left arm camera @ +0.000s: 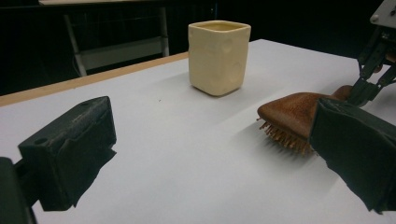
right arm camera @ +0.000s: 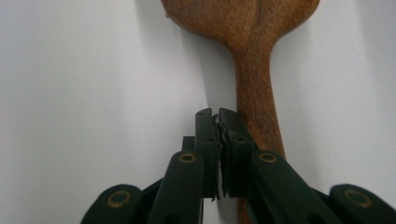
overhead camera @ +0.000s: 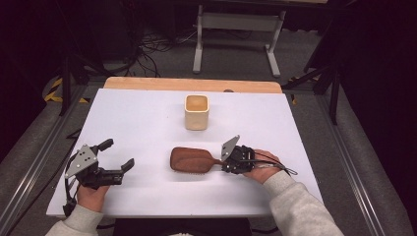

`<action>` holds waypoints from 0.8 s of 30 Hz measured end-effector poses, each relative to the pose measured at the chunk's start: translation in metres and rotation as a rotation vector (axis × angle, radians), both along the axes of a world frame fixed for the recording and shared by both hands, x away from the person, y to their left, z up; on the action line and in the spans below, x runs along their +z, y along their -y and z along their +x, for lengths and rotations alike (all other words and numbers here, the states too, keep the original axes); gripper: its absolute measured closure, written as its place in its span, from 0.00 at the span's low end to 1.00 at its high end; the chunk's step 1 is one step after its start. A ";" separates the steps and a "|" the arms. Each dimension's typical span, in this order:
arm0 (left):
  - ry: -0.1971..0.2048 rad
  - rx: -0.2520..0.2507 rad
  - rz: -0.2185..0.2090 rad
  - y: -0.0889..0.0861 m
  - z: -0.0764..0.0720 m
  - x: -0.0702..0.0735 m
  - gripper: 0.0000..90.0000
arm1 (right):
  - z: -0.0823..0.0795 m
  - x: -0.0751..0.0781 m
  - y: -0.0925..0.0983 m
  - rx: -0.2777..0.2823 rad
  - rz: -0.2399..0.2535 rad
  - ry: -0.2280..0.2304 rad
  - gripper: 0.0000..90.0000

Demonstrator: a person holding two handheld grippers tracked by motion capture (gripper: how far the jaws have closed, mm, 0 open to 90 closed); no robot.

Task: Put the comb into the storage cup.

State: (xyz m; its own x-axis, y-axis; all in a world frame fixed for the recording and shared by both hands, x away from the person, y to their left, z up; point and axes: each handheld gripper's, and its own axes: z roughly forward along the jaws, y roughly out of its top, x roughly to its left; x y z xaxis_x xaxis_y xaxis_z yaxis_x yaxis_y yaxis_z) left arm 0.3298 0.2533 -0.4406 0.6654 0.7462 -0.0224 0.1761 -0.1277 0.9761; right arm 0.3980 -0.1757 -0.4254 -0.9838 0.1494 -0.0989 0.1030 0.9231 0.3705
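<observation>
Two grippers low on your table (overhead camera: 147,118), plenty of bare white around them.
Your left gripper (overhead camera: 119,153) gapes near the front-left corner; your right gripper (overhead camera: 223,164) sits pinched together atop the hairbrush (overhead camera: 189,160) handle, front-centre. Cup (overhead camera: 196,112) stands mid-table toward the far edge, contents unclear.

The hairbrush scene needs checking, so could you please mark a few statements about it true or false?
1. The wooden hairbrush lies bristles down on the white table. True.
2. The cream cup lies on its side. False: it stands upright.
3. The left tongs are open and empty. True.
4. The right tongs grip the brush head. False: they are shut beside the handle, holding nothing.
5. The brush stands inside the cup. False: it lies apart from it, nearer the person.
</observation>
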 end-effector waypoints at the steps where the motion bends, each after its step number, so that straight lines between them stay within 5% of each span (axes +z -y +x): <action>1: -0.001 -0.001 0.001 0.000 0.000 0.000 0.02 | -0.001 0.003 -0.001 0.014 0.010 0.011 0.92; 7: 0.002 0.001 -0.003 0.000 0.000 0.000 0.02 | -0.002 0.015 -0.004 0.015 0.047 0.013 0.74; 9: 0.002 0.000 -0.001 0.000 0.000 0.000 0.02 | 0.000 0.016 -0.005 0.008 0.067 0.026 0.55; 10: 0.002 0.000 -0.001 0.000 0.000 0.000 0.02 | 0.000 0.016 -0.005 0.008 0.067 0.026 0.55; 11: 0.002 0.000 -0.001 0.000 0.000 0.000 0.02 | 0.002 0.014 -0.005 -0.011 0.101 0.013 0.35; 12: 0.002 0.000 0.000 0.000 0.000 0.000 0.02 | 0.002 0.014 -0.005 -0.011 0.101 0.013 0.35; 13: 0.003 0.001 -0.003 0.001 0.000 0.000 0.02 | 0.005 0.013 -0.006 -0.028 0.123 0.007 0.17; 16: 0.003 0.000 -0.002 0.000 0.000 0.000 0.02 | 0.009 0.011 -0.008 -0.043 0.138 0.012 0.03; 24: 0.002 -0.001 0.000 0.001 0.000 0.000 0.02 | 0.016 0.008 -0.013 -0.027 0.119 0.013 0.00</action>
